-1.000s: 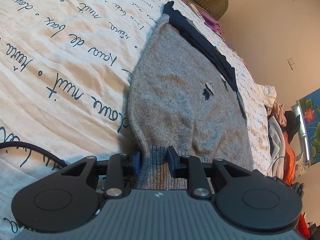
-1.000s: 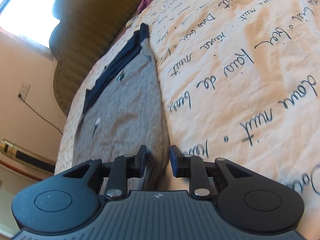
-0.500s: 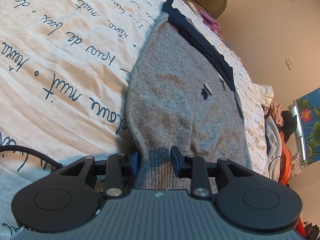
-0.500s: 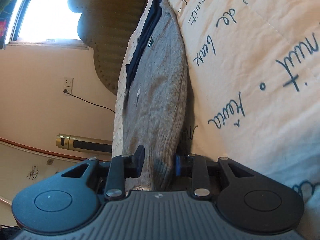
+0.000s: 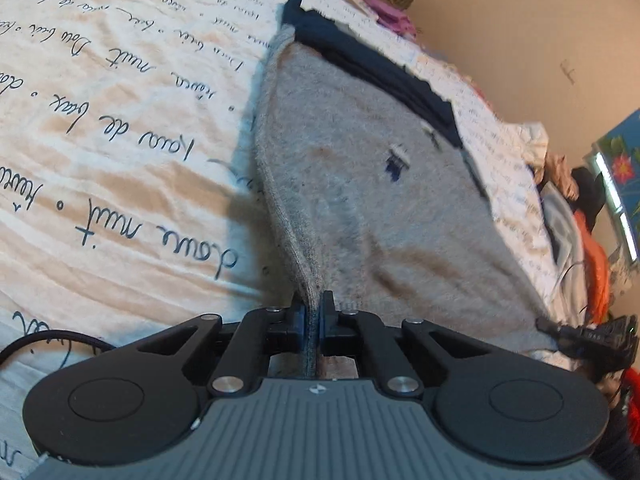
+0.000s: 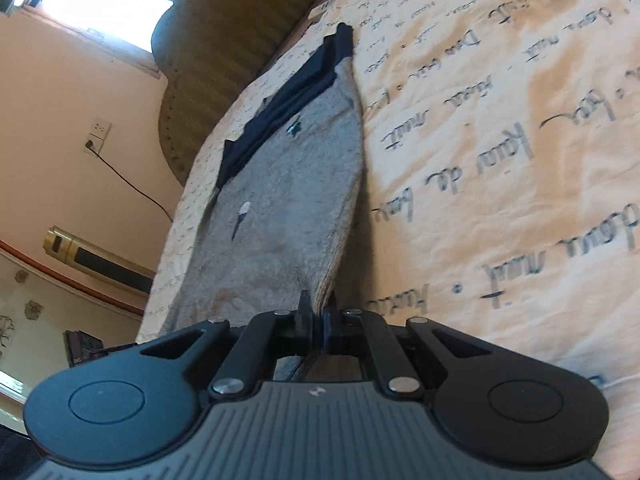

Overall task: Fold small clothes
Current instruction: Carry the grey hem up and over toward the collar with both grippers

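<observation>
The bedspread (image 5: 120,128), cream with dark handwritten script, covers the bed and carries the work. In the left wrist view, open bedspread runs from 7 o'clock round to 11 o'clock, with only a black cable (image 5: 56,340) lying on it at 8 o'clock.

The grey knitted sweater (image 5: 360,184) lies flat on the bedspread, running from 6 o'clock up to 12 o'clock. A dark navy band (image 5: 376,76) borders its far end near 1 o'clock. Its left edge is lifted into a ridge that leads straight down to the left tongs (image 5: 314,312). The left tongs have just been closing and are now clamped on the ribbed hem at that near corner, with the knit pinched between the pads.

At 3 o'clock, a heap of mixed clothing (image 5: 580,216) crowds the far edge of the bed, against the wall (image 5: 520,20).

In the right wrist view, the wall with a socket (image 6: 98,134) and a window (image 6: 100,0) fill 9 to 11 o'clock. A ribbed olive headboard (image 6: 240,32) stands at 12 o'clock. The sweater (image 6: 288,200) extends from 6 o'clock toward 12 o'clock. Its right edge stands raised off the bedspread (image 6: 500,160). The right tongs (image 6: 318,320) have just been closing and are clamped on that edge at the near corner. From 1 to 4 o'clock the bedspread is open, wrinkled only.
</observation>
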A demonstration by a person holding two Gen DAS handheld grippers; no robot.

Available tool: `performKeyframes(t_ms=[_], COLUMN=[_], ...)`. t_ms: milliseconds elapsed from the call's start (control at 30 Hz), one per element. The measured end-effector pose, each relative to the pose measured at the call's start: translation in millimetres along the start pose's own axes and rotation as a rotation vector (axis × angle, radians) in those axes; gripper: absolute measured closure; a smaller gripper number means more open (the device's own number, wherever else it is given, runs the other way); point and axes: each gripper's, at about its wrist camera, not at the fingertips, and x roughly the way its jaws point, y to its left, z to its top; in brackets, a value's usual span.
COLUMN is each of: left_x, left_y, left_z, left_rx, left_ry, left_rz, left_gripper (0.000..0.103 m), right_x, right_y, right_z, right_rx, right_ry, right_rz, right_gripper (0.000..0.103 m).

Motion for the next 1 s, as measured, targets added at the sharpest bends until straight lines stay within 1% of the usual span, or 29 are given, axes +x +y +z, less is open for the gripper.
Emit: performKeyframes(t_ms=[33,67,133,200,233,267,300,333,367,400,433,467,533,600,633,700,733,767,800,833,867,900,1000], left_x=[5.6,10.0,9.7,7.5,6.7,5.4,4.5,4.5,5.6,7.0,8.4,9.5,11.6,12.9,12.8,12.1,11.9,11.9,12.0,12.2,12.1,11.3,10.0], left_y=[4.3,10.8,15.1,13.2,11.3,9.7,9.3,9.2,9.6,10.0,9.5,6.5,-0.9,-5.9,-6.2,-4.2,-2.3,1.0,4.5,7.8,10.5,11.9,12.2], left_z=[-2.0,-4.1,-2.8,-1.8,-1.9,-2.0,-1.7,-1.3,-0.8,-0.6,-1.0,-2.2,-3.7,-5.8,-6.1,-6.8,-6.5,-5.9,-5.5,-5.3,-4.6,-4.0,0.1], left_rx=[-0.005,-0.020,-0.033,-0.014,0.003,0.015,0.015,0.008,-0.004,-0.017,-0.026,-0.029,-0.004,0.023,0.025,0.015,0.009,0.002,-0.009,-0.020,-0.029,-0.034,-0.041], left_ry=[0.018,0.022,0.016,0.018,0.022,0.025,0.027,0.033,0.036,0.034,0.028,0.018,0.002,-0.011,-0.013,-0.014,-0.012,-0.012,-0.011,-0.009,-0.007,-0.006,0.002], left_rz=[0.015,0.012,-0.004,-0.002,-0.001,-0.005,-0.019,-0.036,-0.054,-0.081,-0.101,-0.110,-0.105,-0.090,-0.089,-0.078,-0.066,-0.051,-0.040,-0.036,-0.036,-0.038,-0.047], left_gripper=[0.099,0.095,0.095,0.095,0.092,0.084,0.083,0.074,0.062,0.056,0.046,0.040,0.037,0.038,0.041,0.053,0.067,0.080,0.085,0.096,0.096,0.096,0.098], right_x=[-0.3,3.6,16.9,18.1,17.6,15.2,13.3,11.6,8.9,7.7,7.6,10.0,16.0,23.9,27.9,30.5,31.4,32.3,33.1,34.5,36.2,36.7,33.8], right_y=[-7.4,-15.5,-28.7,-36.9,-37.0,-35.9,-35.9,-36.2,-36.5,-36.5,-38.2,-38.1,-39.5,-40.4,-41.4,-42.7,-41.5,-40.1,-38.9,-38.0,-36.8,-35.0,-31.0], right_z=[0.3,-3.4,-14.0,-21.3,-22.6,-23.6,-24.1,-23.6,-23.0,-21.5,-20.1,-17.5,-14.5,-12.4,-11.4,-11.1,-11.4,-12.2,-13.4,-14.9,-16.7,-17.8,-18.2], right_rx=[0.001,0.015,0.040,0.093,0.106,0.108,0.113,0.121,0.127,0.135,0.146,0.160,0.178,0.179,0.182,0.184,0.177,0.165,0.156,0.148,0.135,0.122,0.111], right_ry=[0.025,0.050,0.093,0.063,0.046,0.026,0.017,0.017,0.016,0.010,0.008,0.005,0.011,0.024,0.031,0.032,0.033,0.037,0.042,0.050,0.057,0.055,0.051], right_rz=[-0.020,-0.037,-0.067,-0.003,0.011,0.025,0.040,0.047,0.048,0.054,0.073,0.097,0.111,0.109,0.112,0.137,0.137,0.132,0.125,0.117,0.102,0.095,0.123], right_gripper=[0.099,0.099,0.100,0.099,0.096,0.095,0.095,0.091,0.083,0.079,0.072,0.070,0.070,0.073,0.073,0.073,0.076,0.081,0.085,0.094,0.097,0.098,0.098])
